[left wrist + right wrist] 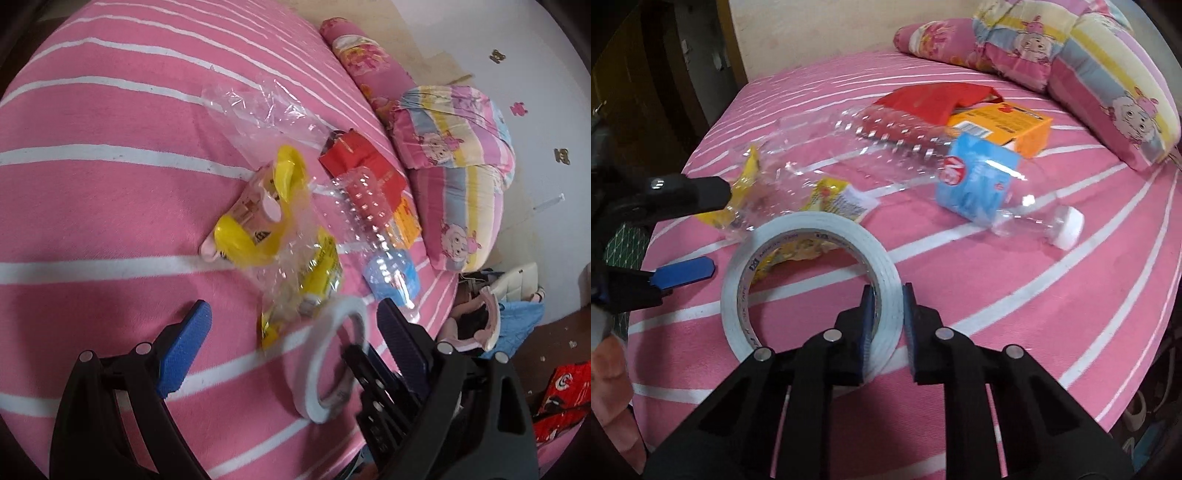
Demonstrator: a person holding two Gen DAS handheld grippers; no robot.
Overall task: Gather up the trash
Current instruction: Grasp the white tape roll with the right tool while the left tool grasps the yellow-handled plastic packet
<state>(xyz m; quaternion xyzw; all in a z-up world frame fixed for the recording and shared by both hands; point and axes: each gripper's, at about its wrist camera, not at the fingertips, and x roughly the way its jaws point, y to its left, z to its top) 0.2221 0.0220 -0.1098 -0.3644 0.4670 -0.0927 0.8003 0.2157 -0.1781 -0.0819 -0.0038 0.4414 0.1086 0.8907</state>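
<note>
A white tape roll [812, 280] is clamped by its rim in my right gripper [888, 295], held just above the pink striped bed [1034, 295]. The roll also shows in the left wrist view [334, 356], between my left fingers. My left gripper [291, 314] is open and empty, also visible at the left of the right wrist view [698, 229]. Beyond lie a clear plastic bottle with a blue label [960, 173], a yellow wrapper [831, 199], a red packet [934, 99], an orange box [1008, 125] and clear plastic film [258, 107].
Pillows [1089, 70] lie at the head of the bed. A yellow-banded carton [251, 214] lies on the bed. Clothes and a red bag [561, 398] are on the floor beside the bed. A dark doorway [646, 74] is at the far left.
</note>
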